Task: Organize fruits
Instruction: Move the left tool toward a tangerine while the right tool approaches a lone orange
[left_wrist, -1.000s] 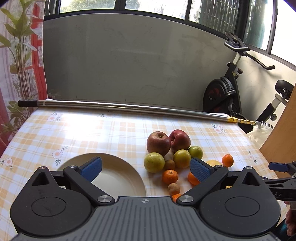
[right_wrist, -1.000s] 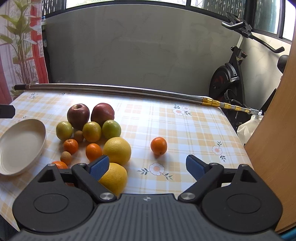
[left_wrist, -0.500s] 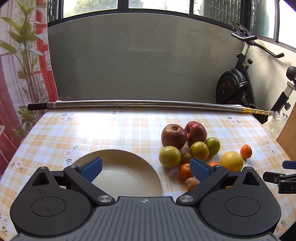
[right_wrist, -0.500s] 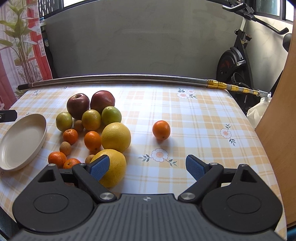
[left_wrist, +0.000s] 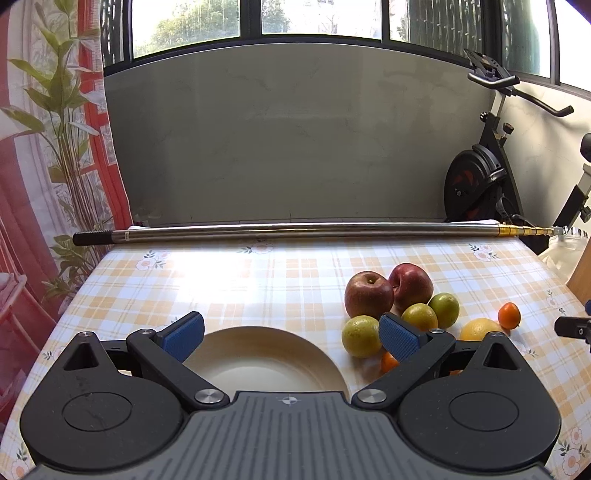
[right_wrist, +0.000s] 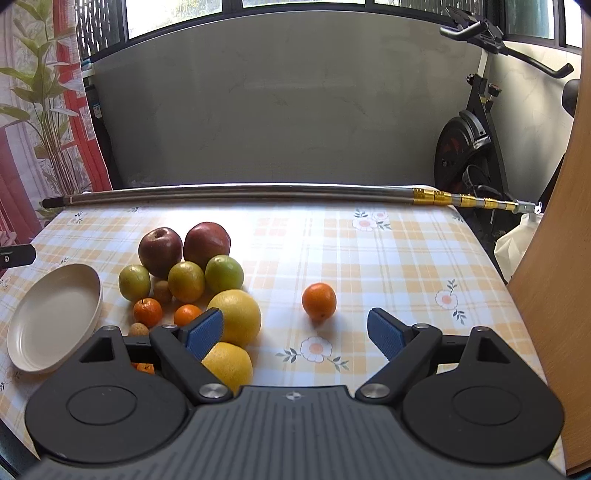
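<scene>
Right wrist view: both the right gripper (right_wrist: 295, 332) and left gripper (left_wrist: 291, 338) gape wide, empty, beside fruit (right_wrist: 188, 280) clustered mid-table by the plate (right_wrist: 22, 354) near its left edge; a nudge could roll the lone orange (right_wrist: 319, 301) away.

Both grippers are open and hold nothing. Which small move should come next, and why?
Probably the right gripper should ease forward to the lone orange. That fruit sits apart from the pile, roughly ahead of the open jaws, with bare cloth around it. The plate is empty, and the left gripper hangs open over it, so the left can wait.
</scene>
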